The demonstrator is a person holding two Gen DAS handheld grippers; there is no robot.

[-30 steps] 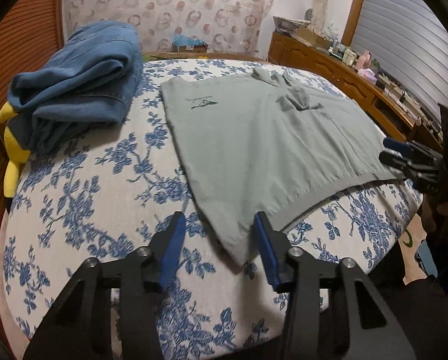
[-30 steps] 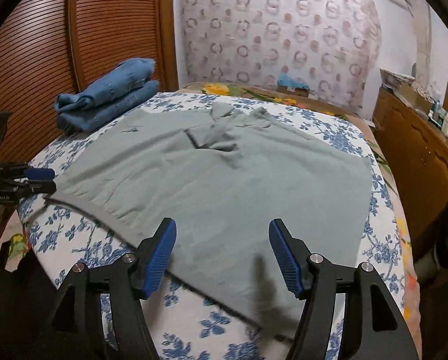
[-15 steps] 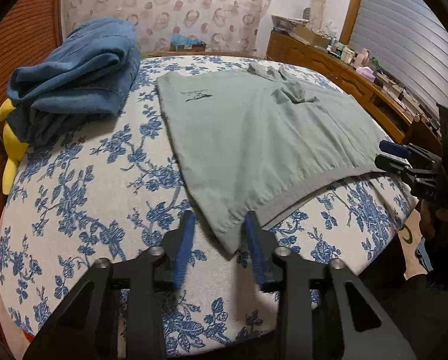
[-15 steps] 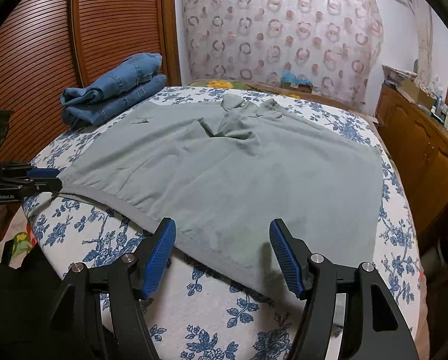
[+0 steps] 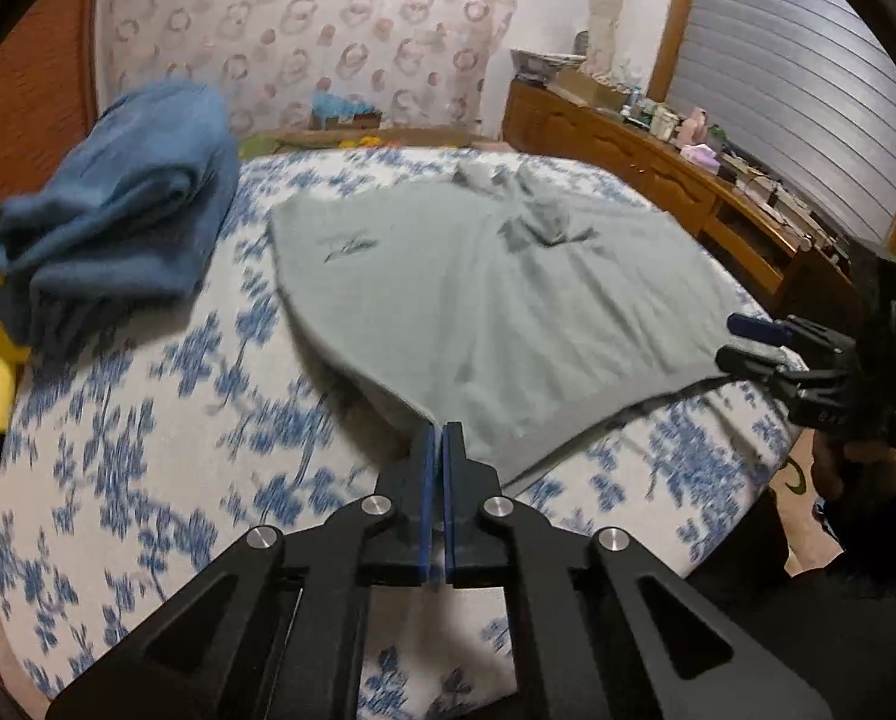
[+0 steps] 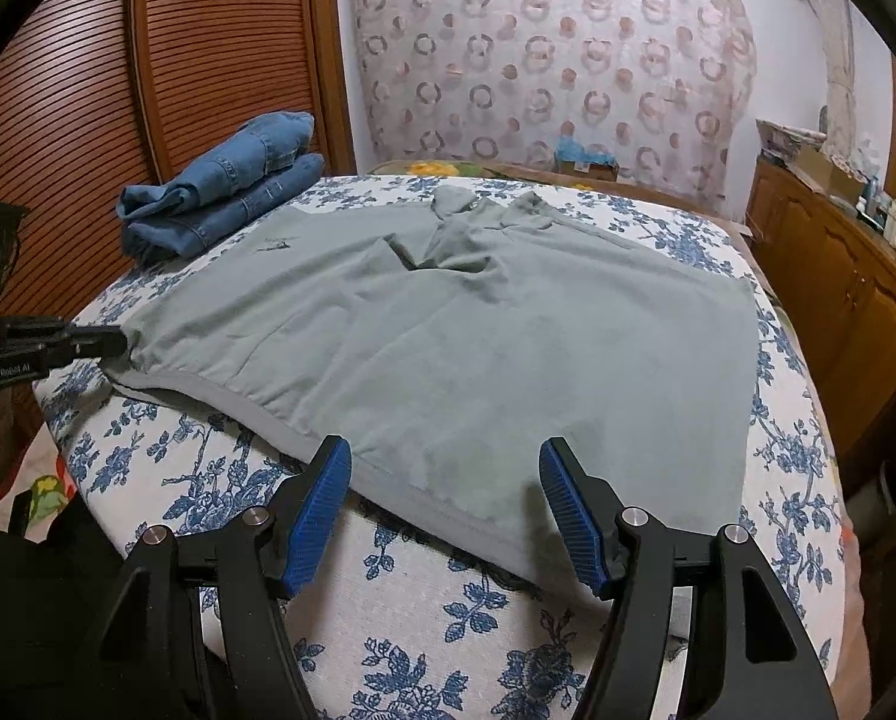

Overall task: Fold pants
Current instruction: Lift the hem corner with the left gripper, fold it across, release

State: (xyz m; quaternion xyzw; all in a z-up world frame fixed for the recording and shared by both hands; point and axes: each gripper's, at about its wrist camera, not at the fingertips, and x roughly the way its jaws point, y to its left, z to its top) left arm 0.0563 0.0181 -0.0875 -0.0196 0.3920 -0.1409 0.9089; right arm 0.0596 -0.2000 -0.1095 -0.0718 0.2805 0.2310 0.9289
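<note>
1. On the bed (image 6: 424, 654), over its blue-flowered cover, the grey-green pants (image 6: 478, 348) lie spread flat, the waistband hem along the near edge and a rumpled bunch of cloth at the far end.
2. The left claw (image 5: 438, 438) is clenched on the near left corner of the pants, its blue pads pressed together with the cloth pinched between them; that corner is drawn up slightly off the cover.
3. The right claw (image 6: 445, 480) is spread wide, its blue pads apart just above the waistband hem near the right corner, gripping nothing.
4. A stack of folded blue jeans (image 6: 226, 198) sits at the far left of the bed, just beside the pants.
5. A wooden dresser (image 6: 850, 294) with small clutter on top runs along the right wall.
</note>
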